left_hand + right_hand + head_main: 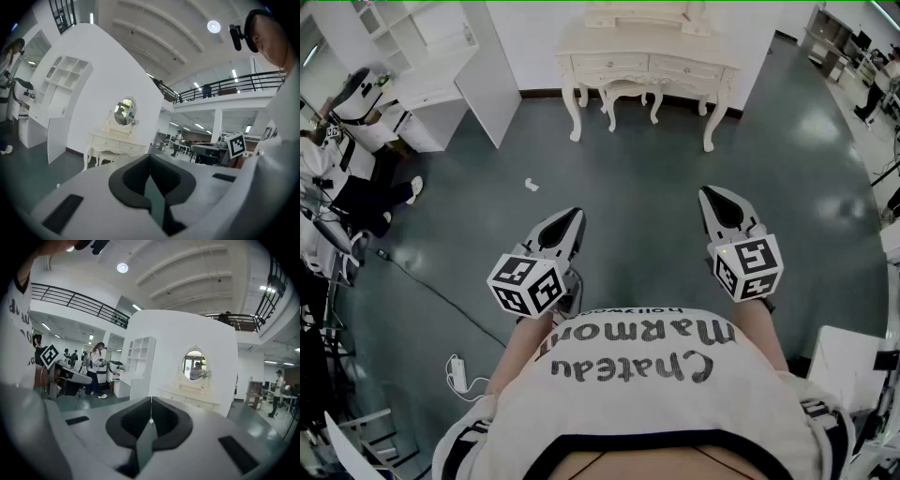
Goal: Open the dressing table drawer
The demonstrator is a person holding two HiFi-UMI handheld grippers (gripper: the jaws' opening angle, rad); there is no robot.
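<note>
The glossy grey floor (637,187) is stretching ahead to the cream table (647,42), which is standing on curved, carved legs (574,114) against the white wall (534,37), its drawers (609,64) sitting shut. The left tongs (572,217) and right tongs (712,195), grey and pointed, are hovering well short of it, each pinched closed on nothing.

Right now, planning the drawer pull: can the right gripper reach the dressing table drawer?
Probably not yet: the right gripper hangs shut far short of the dressing table, bare floor between. Nothing blocks walking up.
</note>
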